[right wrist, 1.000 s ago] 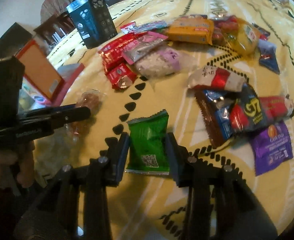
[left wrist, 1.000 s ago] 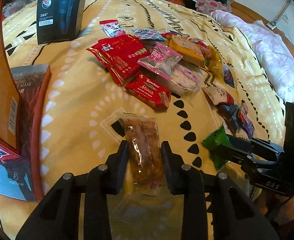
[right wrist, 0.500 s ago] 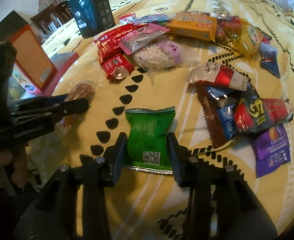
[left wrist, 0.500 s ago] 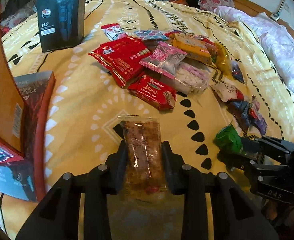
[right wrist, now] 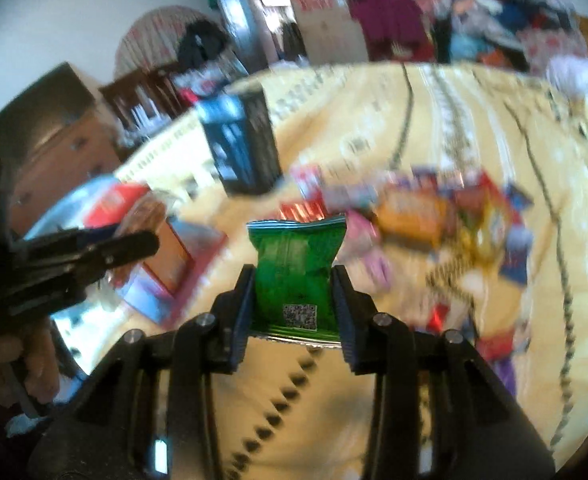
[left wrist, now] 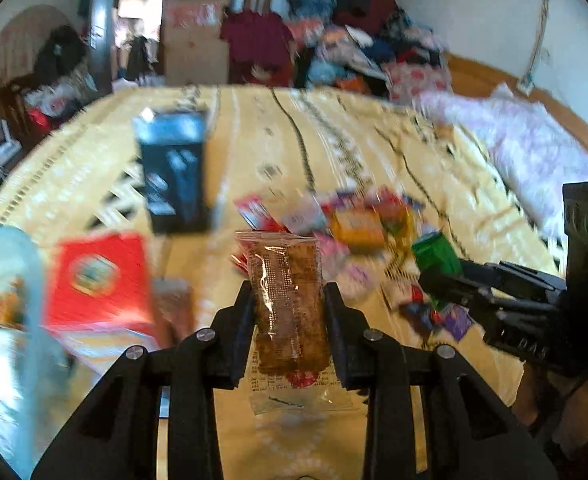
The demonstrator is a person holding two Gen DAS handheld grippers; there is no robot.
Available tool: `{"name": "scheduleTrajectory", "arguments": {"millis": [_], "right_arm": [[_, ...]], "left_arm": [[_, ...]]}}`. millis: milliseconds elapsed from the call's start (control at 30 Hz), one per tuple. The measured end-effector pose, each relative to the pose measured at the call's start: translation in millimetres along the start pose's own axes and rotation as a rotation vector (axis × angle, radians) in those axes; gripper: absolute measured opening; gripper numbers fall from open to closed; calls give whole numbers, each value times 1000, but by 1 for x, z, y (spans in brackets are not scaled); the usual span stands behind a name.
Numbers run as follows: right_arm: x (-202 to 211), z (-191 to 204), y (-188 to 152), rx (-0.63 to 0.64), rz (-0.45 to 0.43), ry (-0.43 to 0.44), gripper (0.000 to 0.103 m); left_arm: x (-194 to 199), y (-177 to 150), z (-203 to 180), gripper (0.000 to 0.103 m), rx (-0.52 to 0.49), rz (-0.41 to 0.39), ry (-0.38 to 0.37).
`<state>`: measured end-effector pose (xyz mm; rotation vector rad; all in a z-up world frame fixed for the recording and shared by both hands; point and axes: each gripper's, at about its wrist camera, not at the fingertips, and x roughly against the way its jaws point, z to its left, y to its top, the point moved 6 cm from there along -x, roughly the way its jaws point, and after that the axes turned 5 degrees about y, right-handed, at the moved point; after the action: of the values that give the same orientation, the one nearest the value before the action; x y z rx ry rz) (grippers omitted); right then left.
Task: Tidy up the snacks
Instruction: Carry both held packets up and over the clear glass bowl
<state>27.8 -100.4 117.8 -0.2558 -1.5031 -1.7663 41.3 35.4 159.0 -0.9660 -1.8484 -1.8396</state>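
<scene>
Left wrist view: left gripper (left wrist: 290,312) is nearly closed, both pads pressing the long sides of a clear-wrapped brown snack bar (left wrist: 288,304). Bar sits right between the fingers, lifted off the bed (left wrist: 254,128). Its long axis runs along the fingers, away from the camera; far sealed end sticks up past the fingertips, near end w/ printed label hangs out behind the pads. At the right edge of this view, the right gripper (left wrist: 440,276) shows side-on w/ a green packet (left wrist: 436,256) in its tips, also off the bed. Below and beyond both, the blurred snack pile (left wrist: 354,224) lies mid-bed on the yellow patterned cover. A dark box (left wrist: 174,172) stands upright toward the bed's left side; a red box (left wrist: 98,280) sits at the near left edge. Pale bedding (left wrist: 534,148) lies along the right edge.

Right wrist view: right gripper (right wrist: 292,300) is closed to a narrow gap, pads clamped on both side edges of the green packet (right wrist: 296,276). Packet is upright between the fingers, crimped top edge pointing away from the camera, QR-code end nearest the camera; long axis in line w/ the fingers. Left gripper (right wrist: 142,240) enters from the left edge, the snack bar (right wrist: 146,216) only a brown blur at its tips. Dark box (right wrist: 242,140) stands at far left of the bed; snack pile (right wrist: 434,216) lies right of centre.
</scene>
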Motion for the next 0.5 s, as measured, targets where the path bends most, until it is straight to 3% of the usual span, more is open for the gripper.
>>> {"name": "scheduleTrajectory", "arguments": {"millis": [133, 300, 500], "right_arm": [[3, 43, 49, 74, -57, 48, 38], [-7, 118, 101, 163, -98, 162, 38], [-44, 201, 136, 232, -59, 311, 38]], "left_arm": [[35, 25, 52, 34, 55, -67, 93], [76, 35, 145, 34, 176, -106, 222], [118, 29, 260, 34, 314, -123, 387]]}}
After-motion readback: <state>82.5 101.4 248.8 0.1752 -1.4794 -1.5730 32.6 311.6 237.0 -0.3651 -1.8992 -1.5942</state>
